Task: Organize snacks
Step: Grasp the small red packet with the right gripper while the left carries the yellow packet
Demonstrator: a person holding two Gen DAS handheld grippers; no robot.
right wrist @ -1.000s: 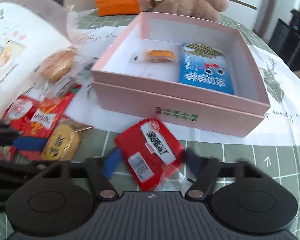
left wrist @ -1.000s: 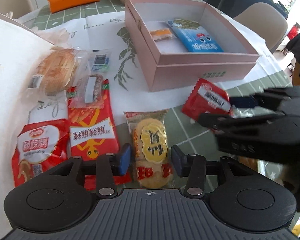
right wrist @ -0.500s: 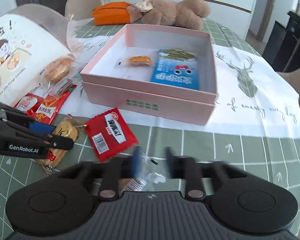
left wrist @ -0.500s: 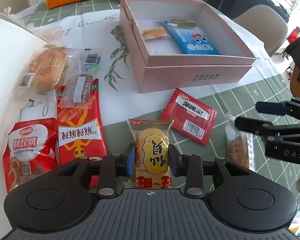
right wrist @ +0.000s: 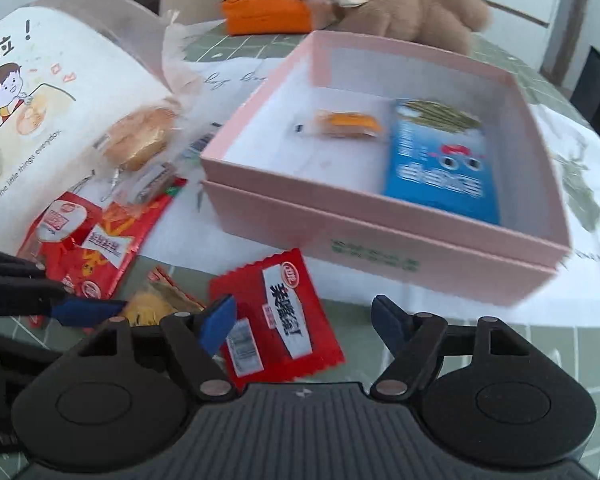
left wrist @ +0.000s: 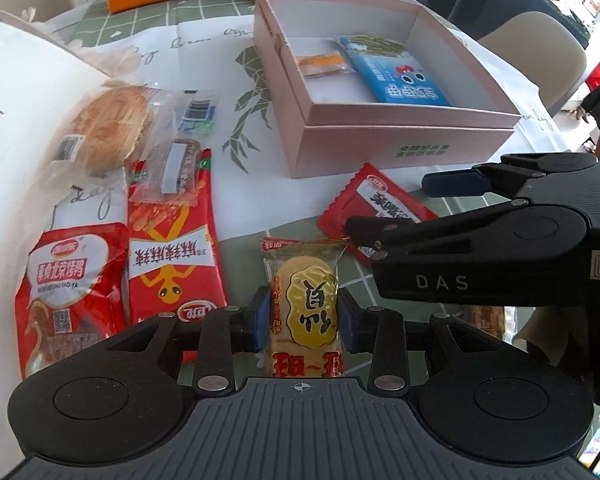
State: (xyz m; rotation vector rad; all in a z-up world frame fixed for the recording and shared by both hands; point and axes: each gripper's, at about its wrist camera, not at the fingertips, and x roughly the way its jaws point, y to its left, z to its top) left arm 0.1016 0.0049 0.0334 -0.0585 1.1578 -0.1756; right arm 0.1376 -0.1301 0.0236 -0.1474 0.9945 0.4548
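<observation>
Two snacks already lie inside the pink box: a blue packet and a small orange one. The rest sit on the worktop in front of the box. The left tool pinches the yellow rice cracker between its pads, just before the box's front wall. The right tool has just been opening; its jaws stand wide around the red sachet, not pressing it. Left of the box, the bun and two red bags wait, so most of the sorting remains.
</observation>
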